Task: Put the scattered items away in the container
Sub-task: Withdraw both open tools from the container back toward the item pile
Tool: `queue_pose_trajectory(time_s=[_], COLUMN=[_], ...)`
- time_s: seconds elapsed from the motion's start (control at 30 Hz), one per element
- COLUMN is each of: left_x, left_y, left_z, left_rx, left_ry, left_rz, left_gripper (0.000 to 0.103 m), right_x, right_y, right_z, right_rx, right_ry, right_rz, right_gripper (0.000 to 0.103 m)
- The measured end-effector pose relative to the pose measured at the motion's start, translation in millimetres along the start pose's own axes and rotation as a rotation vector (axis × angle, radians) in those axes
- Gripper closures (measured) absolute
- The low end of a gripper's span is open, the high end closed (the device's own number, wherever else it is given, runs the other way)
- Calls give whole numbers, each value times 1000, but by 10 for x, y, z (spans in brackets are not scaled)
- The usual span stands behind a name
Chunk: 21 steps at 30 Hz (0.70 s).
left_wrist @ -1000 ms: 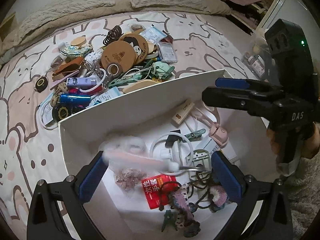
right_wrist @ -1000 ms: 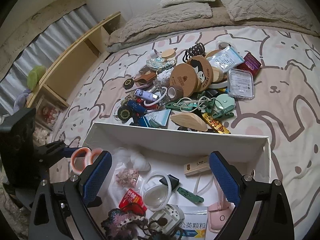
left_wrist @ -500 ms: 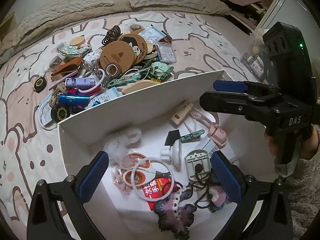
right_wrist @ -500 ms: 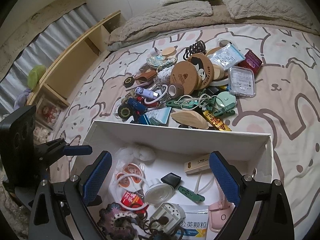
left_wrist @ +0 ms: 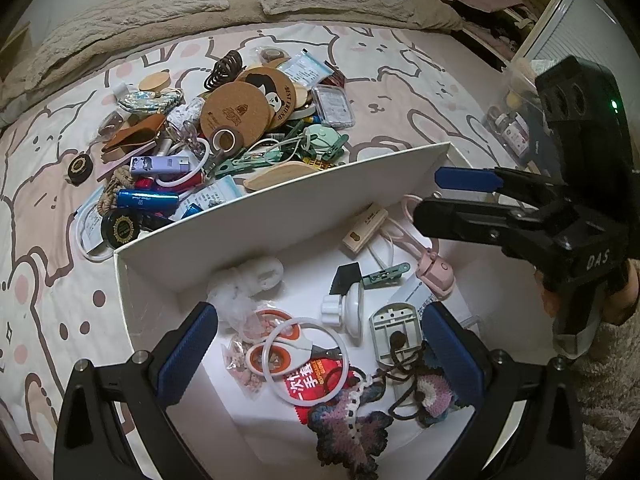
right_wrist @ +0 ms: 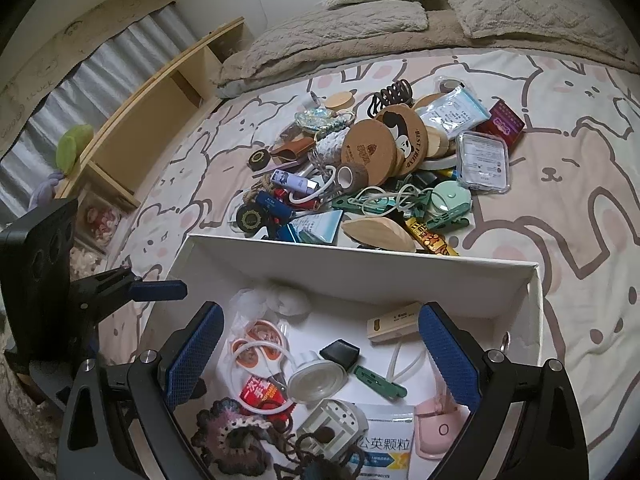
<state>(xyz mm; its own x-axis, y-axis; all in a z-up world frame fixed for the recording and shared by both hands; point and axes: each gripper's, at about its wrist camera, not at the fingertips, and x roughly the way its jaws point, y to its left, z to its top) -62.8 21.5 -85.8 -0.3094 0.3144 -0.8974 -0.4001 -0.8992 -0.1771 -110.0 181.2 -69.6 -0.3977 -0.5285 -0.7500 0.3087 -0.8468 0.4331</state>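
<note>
A white box [left_wrist: 280, 208] [right_wrist: 360, 268] sits on the bed and holds several small items. Orange-handled scissors [left_wrist: 276, 354] [right_wrist: 256, 350] lie loose in it beside a white ring [left_wrist: 308, 364]. A pile of scattered items [left_wrist: 224, 132] [right_wrist: 372, 176] lies just beyond the box's far wall, with cork coasters [left_wrist: 236, 112] on top. My left gripper [left_wrist: 320, 360] is open and empty over the box. My right gripper [right_wrist: 320, 360] is open and empty over the box; it also shows in the left wrist view [left_wrist: 460, 196].
Pillows and a beige blanket [right_wrist: 360, 36] lie at the head of the bed. A wooden shelf [right_wrist: 152, 108] runs along the bed's left side. Clothes and a white cabinet [left_wrist: 560, 24] stand at the far right. The bedsheet [right_wrist: 560, 184] has a rabbit print.
The scissors left my left gripper and dropped into the box, where they now lie still. Both grippers have stayed open over the box, barely moving.
</note>
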Motion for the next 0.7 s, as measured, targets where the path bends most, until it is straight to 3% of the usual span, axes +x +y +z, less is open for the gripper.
queue_pose_trajectory(time_s=[0.7], left_x=[-42], left_y=[32], left_z=[137], left_rx=[6], left_ry=[-37], left_rz=[12], left_gripper=[0], right_x=[-203], right_y=[-14], right_z=[-183], right_rx=[-136], right_ry=[6], right_rz=[-94], right_gripper=[0])
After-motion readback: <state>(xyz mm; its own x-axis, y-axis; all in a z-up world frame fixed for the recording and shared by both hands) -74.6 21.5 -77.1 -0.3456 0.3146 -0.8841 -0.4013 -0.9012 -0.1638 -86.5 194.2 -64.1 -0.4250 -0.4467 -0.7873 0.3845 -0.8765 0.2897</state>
